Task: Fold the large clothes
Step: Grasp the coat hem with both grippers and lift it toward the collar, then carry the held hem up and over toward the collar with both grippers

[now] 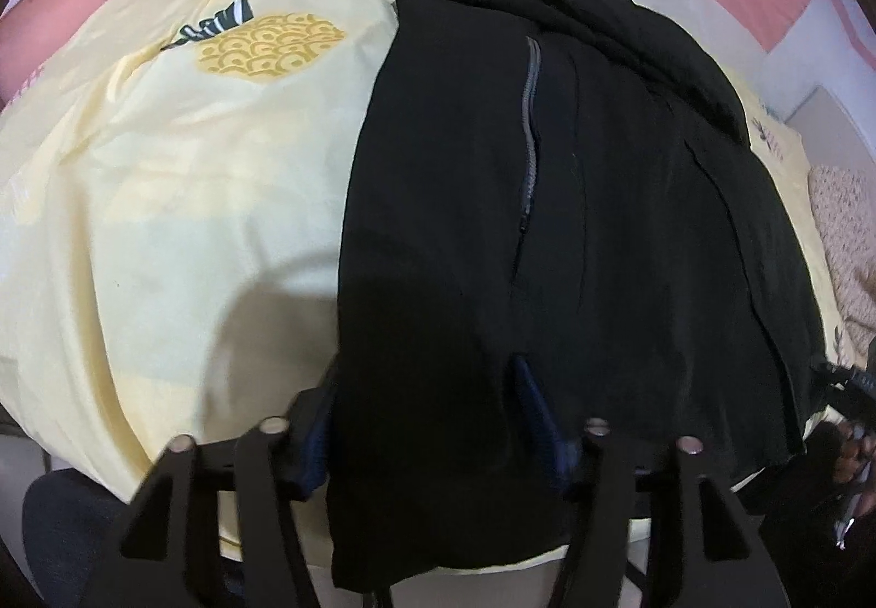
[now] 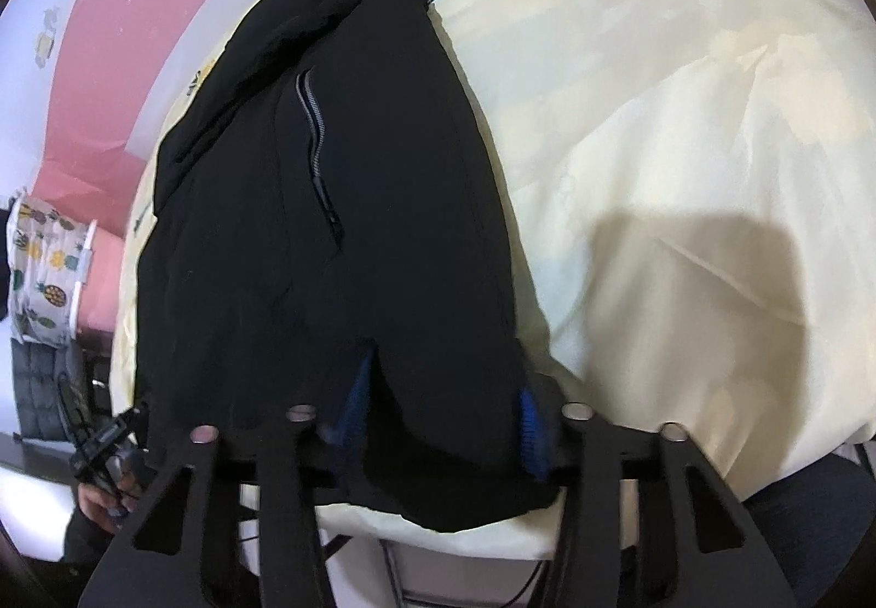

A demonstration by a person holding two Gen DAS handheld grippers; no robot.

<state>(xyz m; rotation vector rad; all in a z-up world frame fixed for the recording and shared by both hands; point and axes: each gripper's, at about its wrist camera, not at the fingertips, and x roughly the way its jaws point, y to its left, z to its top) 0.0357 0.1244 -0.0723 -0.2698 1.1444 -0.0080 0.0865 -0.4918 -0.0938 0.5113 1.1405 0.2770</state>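
A black jacket [image 1: 547, 203] with a grey zipper [image 1: 530, 115] lies folded lengthwise on a yellow pineapple-print sheet [image 1: 164, 203]. My left gripper [image 1: 427, 422] is open; its blue fingers [image 1: 534, 411] stand wide apart with the jacket's near hem lying between them. In the right wrist view the same jacket [image 2: 328, 225] runs away from me. My right gripper [image 2: 443, 416] is open too, its blue fingers [image 2: 530, 422] spread around the near hem, which hangs over the bed's front edge.
The sheet [image 2: 684, 143] stretches wide to the right of the jacket. A pink and white wall [image 2: 137, 33] lies beyond. A pineapple-print fabric bin [image 2: 46, 268] stands at the left. The other hand-held gripper [image 2: 104, 449] shows at the lower left.
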